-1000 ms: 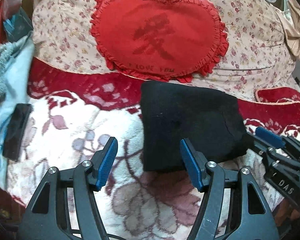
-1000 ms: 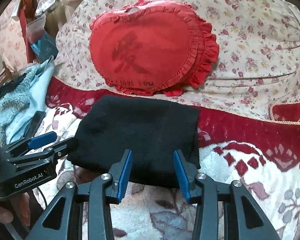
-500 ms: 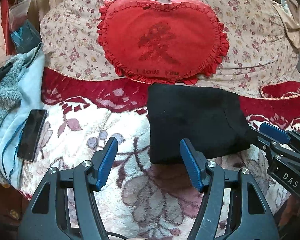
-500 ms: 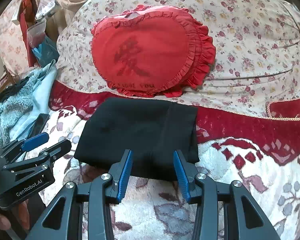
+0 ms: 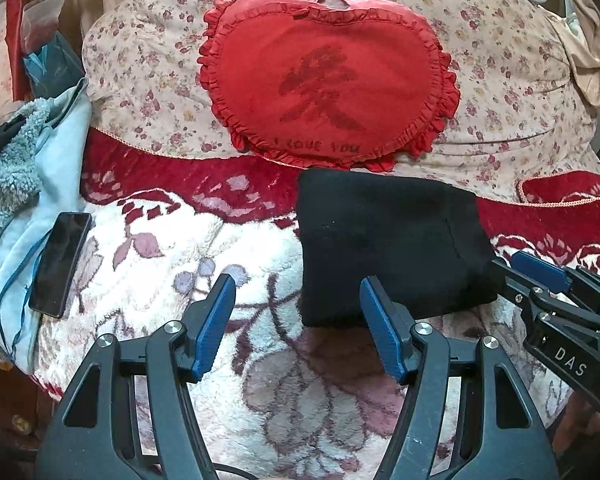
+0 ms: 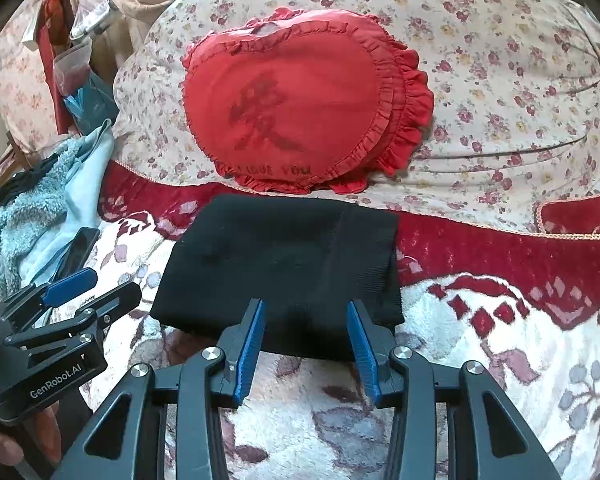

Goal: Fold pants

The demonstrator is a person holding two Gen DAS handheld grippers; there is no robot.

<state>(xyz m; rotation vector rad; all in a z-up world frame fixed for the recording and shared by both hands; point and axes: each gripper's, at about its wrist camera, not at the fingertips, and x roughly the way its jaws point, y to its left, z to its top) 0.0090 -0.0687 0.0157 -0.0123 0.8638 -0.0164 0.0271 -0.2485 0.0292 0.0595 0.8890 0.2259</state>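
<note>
Black pants, folded into a compact rectangle, lying on the floral blanket just below the red heart pillow, long axis running left-right, ribbed end, possibly the waistband, toward the right. Left gripper and right gripper both spread wide, holding nothing. Drawn back slightly since a second ago; pants unmoved.

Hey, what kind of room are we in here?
Probably a bedroom at home: folded black pants lie on a plush floral blanket, a heart pillow rests on a flowered quilt, and a phone lies beside them.
</note>
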